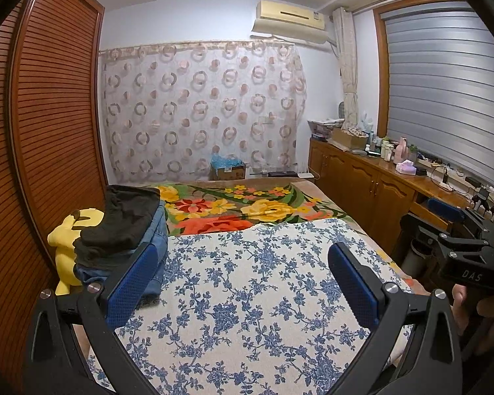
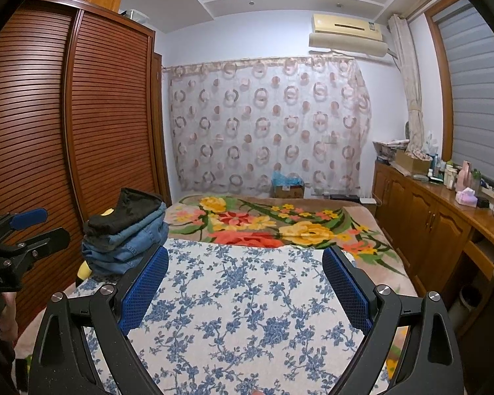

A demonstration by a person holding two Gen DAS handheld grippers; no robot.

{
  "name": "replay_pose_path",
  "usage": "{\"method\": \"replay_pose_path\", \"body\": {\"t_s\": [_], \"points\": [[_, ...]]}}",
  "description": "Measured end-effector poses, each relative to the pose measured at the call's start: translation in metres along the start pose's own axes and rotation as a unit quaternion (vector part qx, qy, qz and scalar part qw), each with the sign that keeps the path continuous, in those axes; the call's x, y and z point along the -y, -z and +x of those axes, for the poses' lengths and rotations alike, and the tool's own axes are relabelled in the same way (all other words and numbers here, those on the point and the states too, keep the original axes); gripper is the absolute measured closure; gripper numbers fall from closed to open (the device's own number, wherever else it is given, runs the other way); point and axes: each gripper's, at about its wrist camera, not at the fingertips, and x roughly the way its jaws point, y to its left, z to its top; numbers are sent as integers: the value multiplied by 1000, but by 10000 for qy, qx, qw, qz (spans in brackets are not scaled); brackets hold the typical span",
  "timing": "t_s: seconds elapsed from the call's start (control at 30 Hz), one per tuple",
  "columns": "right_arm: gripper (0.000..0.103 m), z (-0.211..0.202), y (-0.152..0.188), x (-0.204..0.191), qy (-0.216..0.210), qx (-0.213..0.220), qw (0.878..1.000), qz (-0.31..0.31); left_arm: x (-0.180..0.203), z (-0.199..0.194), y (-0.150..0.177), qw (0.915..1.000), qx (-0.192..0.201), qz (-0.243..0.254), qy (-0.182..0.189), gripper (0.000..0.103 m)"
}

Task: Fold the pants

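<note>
A stack of folded pants sits at the left edge of the bed: black pants [image 1: 125, 217] on top of blue jeans [image 1: 154, 240]. It also shows in the right wrist view, black pants [image 2: 128, 210] over blue jeans [image 2: 128, 243]. My left gripper [image 1: 243, 260] is open and empty above the blue-flowered white cloth [image 1: 247, 296], the stack just beyond its left finger. My right gripper [image 2: 245, 263] is open and empty above the same cloth [image 2: 240, 312]. Each gripper shows at the edge of the other's view: the right gripper [image 1: 444, 227], the left gripper [image 2: 33, 227].
A yellow plush toy [image 1: 66, 250] lies left of the stack. A bright floral blanket [image 1: 247, 207] covers the far bed. A slatted wooden wardrobe [image 1: 49, 131] stands on the left. A wooden cabinet [image 1: 372, 181] with bottles and clutter runs along the right.
</note>
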Motion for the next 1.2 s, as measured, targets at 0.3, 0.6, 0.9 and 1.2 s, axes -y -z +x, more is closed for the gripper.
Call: {"method": "replay_pose_path", "body": {"t_s": [0.3,0.6,0.9,1.2], "points": [[8,0,1,1,4,-1,10000,2,-1,0,0,10000,3,3,0,0],[8,0,2,2,-14,-3,10000,34,-1,0,1,10000,7,-3,-2,0],[8,0,2,2,-13,-3,10000,37,-2,0,1,10000,4,-5,0,0],[8,0,3,2,-10,-3,10000,38,-3,-1,0,10000,14,-9,-15,0]]}}
